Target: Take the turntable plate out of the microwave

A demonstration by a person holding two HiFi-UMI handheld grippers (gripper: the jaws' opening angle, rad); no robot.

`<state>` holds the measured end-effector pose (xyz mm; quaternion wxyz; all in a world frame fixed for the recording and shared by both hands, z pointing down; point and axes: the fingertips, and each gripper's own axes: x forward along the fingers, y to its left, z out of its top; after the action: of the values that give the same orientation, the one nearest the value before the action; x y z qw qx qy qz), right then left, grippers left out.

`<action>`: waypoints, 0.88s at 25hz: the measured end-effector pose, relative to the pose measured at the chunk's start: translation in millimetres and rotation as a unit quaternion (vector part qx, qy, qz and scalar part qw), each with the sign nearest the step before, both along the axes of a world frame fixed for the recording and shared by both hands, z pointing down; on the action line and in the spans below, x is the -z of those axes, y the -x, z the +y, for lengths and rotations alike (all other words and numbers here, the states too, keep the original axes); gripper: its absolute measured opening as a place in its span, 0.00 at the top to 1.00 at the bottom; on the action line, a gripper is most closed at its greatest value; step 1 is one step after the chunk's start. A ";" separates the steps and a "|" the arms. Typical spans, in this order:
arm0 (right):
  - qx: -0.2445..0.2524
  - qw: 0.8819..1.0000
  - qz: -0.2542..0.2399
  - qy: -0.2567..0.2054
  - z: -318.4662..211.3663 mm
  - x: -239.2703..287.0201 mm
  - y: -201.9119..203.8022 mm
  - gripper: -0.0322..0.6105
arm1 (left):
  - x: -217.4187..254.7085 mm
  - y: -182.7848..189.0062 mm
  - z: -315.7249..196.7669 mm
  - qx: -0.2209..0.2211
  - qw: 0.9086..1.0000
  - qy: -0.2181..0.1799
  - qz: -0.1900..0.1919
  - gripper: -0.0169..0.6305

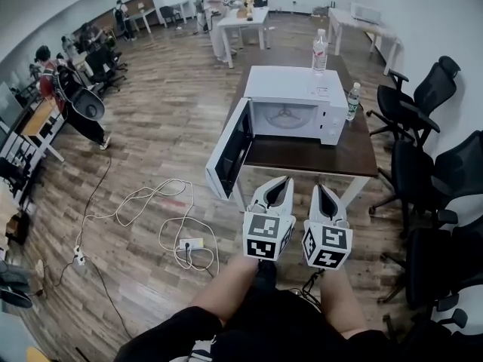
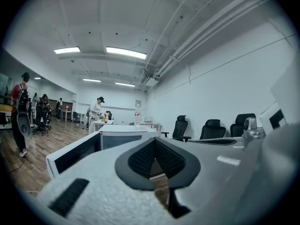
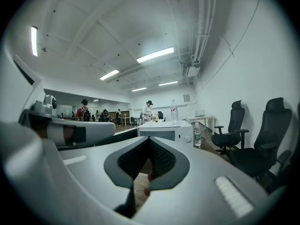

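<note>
- Left hand-held gripper (image 1: 280, 182): clenched, nothing between the jaws. Right hand-held gripper (image 1: 324, 189): likewise clenched and empty. The two sit side by side at the near edge of the surface (image 1: 317, 157), short of the microwave (image 1: 290, 89).
- Turntable plate (image 1: 287, 118): inside the open cavity and not yet touched. It appears to be a clear round disc, with a spoked hub showing through it.
- Microwave: white, boxy, smooth-sided. The door (image 1: 230, 153) is swung fully out to the left and has a dark window panel.
- Gripper shells are matte grey. The pads (image 2: 140, 159) are dark and finely ribbed, tapering to a point.
- Risk: the jaws must open before entry. A thin, slick rim held only at the pad tips could slip or tilt.
- Risk: the cavity mouth is low, so lifting too steeply could knock the plate against the roof or drag its support out.
- Risk: the left gripper passes close to the open door, and a bump could shift the microwave.
- Risk: an upright plastic bottle (image 1: 352, 101) stands just right of the microwave, and another bottle (image 1: 320, 51) stands on top. Either would topple easily.
- Risk: loose cables (image 1: 151, 198) lie on the wood floor to the near left, a trip hazard when stepping back.
</note>
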<state>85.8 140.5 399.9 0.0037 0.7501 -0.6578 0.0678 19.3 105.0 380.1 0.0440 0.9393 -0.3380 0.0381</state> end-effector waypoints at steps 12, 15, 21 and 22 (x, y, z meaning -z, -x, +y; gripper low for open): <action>-0.004 1.000 -0.017 0.016 -121.5 -3.1 -42.1 0.94 | -6.6 -36.6 -122.8 -0.008 1.000 0.019 0.002 0.96; -0.005 0.999 -0.022 0.024 -147.6 -6.5 -48.3 0.94 | -9.4 -42.3 -148.5 -0.009 1.000 0.022 -0.002 0.96; 0.002 0.998 -0.061 0.031 -200.5 -11.8 -54.0 0.94 | -14.2 -44.0 -194.9 -0.003 1.000 0.030 -0.001 0.96; 0.004 0.997 -0.066 0.033 -209.7 -13.3 -54.3 0.94 | -15.8 -45.0 -201.8 -0.004 0.999 0.033 0.001 0.96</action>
<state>140.2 -69.2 413.2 -0.0149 0.7410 -0.6569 0.1385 64.3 -96.8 395.9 0.0751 0.9387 -0.3329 0.0481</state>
